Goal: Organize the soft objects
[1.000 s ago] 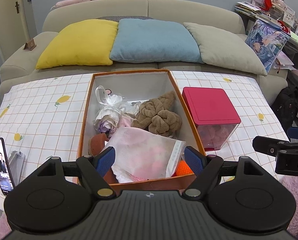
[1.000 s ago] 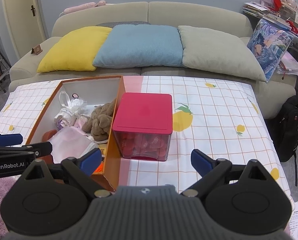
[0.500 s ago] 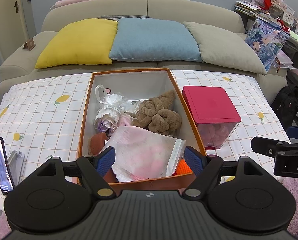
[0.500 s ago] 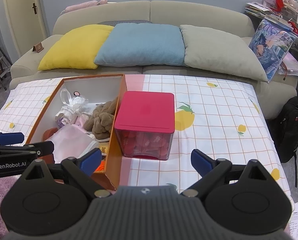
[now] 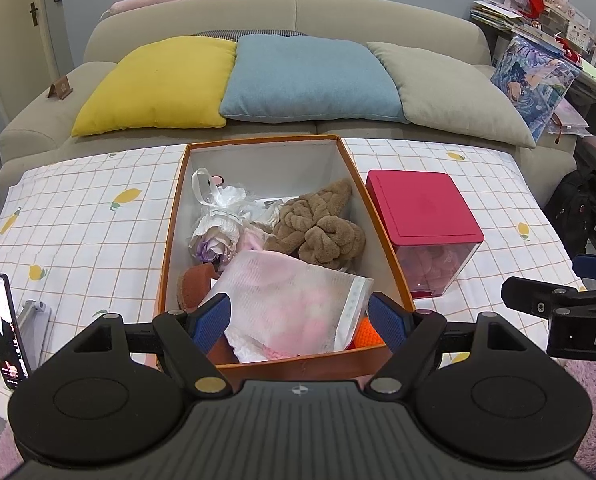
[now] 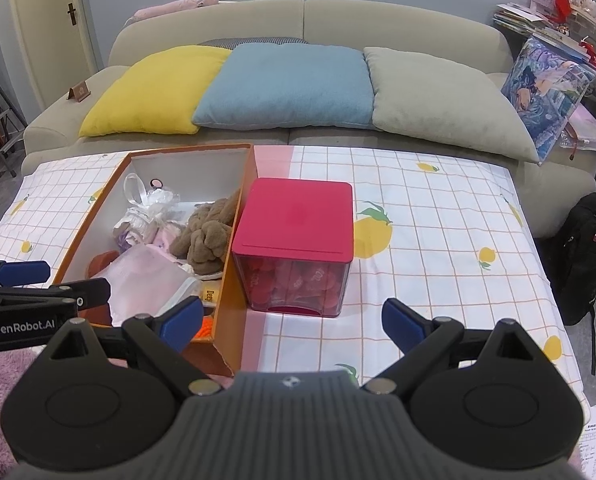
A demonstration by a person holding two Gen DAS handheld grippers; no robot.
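We hold left claw [image 5: 300, 316] wide open, empty, over near end of orange box [image 5: 258, 364]; box long axis runs straight ahead. Right claw [image 6: 292, 320] open, empty; red-lidded container [image 6: 294, 216] just ahead.

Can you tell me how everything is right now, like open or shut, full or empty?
Orange box: open, no lid, crowded with soft things.
Red-lidded container: lid on, pinkish-red things inside.
Mesh bag: lying on top of the pile.
Brown plush: inside the box.
Phone: propped up, screen on.
Left gripper: open, empty.
Right gripper: open, empty.
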